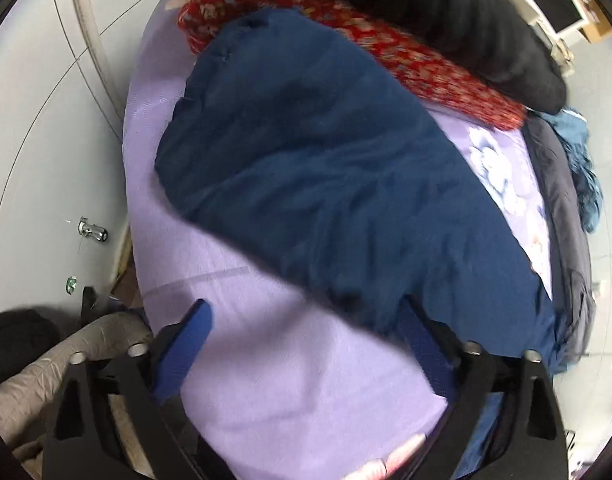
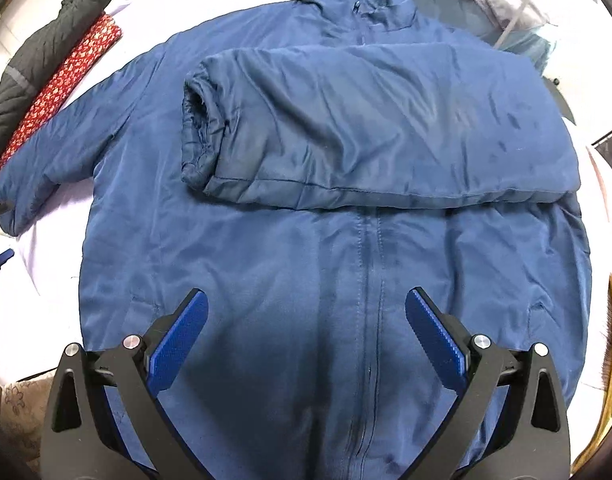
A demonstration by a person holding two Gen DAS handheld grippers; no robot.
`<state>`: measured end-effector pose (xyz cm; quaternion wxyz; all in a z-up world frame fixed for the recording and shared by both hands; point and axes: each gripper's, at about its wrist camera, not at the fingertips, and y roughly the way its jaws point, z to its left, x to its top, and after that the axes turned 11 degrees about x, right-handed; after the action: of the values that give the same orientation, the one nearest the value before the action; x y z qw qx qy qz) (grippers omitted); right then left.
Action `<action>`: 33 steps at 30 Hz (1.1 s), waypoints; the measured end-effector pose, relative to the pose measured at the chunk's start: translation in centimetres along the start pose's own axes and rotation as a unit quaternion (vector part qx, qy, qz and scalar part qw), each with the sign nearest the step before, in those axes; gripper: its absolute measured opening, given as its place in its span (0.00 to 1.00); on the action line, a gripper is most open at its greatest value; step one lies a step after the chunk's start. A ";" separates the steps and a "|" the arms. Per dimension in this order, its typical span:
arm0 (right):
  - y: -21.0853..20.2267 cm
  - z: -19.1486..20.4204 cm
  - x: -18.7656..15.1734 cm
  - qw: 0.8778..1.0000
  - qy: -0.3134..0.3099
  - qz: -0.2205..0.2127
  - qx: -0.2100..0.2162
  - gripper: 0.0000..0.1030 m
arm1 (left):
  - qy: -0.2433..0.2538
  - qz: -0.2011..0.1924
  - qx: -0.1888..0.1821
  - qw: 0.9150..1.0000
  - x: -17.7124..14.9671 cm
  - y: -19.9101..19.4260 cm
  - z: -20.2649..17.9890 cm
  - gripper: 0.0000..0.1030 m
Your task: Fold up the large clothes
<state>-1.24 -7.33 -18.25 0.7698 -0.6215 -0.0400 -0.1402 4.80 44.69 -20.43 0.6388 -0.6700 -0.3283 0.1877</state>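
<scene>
Below the right gripper (image 2: 306, 320), whose blue-padded fingers stand wide apart with nothing between them, lies the body of a blue jacket (image 2: 234, 240), zipped up the front, the zip running straight ahead from between the fingers toward the collar. Ahead of that claw one sleeve (image 2: 366, 128) lies folded across the chest, its cuff pointing to the claw's left; the other sleeve (image 2: 62, 152) stretches out flat to the far left. The left gripper (image 1: 302, 336) also stands open: its left pad hovers over bare sheet, while its right pad touches or slips under the edge of the blue sleeve, and I cannot tell that it has hold of the cloth. That sleeve spreads ahead and to the right of this claw.

Underneath is a lilac bedsheet (image 1: 290, 380) with a floral print showing to the right of the sleeve. Beyond the sleeve lie one red patterned garment (image 1: 386, 40) and one black quilted jacket (image 1: 466, 16), side by side at the sheet's far edge. To the left of the left claw runs a white wall (image 1: 38, 120); a grey padded garment (image 1: 66, 356) sits low on that side. One jacket is being worked, with two sleeves and two grippers in view.
</scene>
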 end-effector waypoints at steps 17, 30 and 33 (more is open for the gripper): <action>-2.3 -2.0 -2.3 0.998 0.057 -0.016 -0.039 0.95 | 0.112 -0.089 0.106 0.984 6.5 0.3 -2.0 0.13; -3.4 -2.2 -1.5 0.998 0.049 -0.042 -0.019 0.95 | 0.202 -0.170 -0.087 0.960 -1.4 -11.7 -15.0 0.09; -4.1 -3.3 -1.5 0.997 0.055 -0.054 -0.016 0.95 | 0.249 -0.172 -0.136 0.943 -5.0 -14.6 -20.6 0.09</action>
<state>-4.12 -11.03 -15.43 0.7519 -0.6221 -0.0292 -0.2163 12.11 25.79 -4.60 0.6259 -0.7091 -0.2911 -0.1440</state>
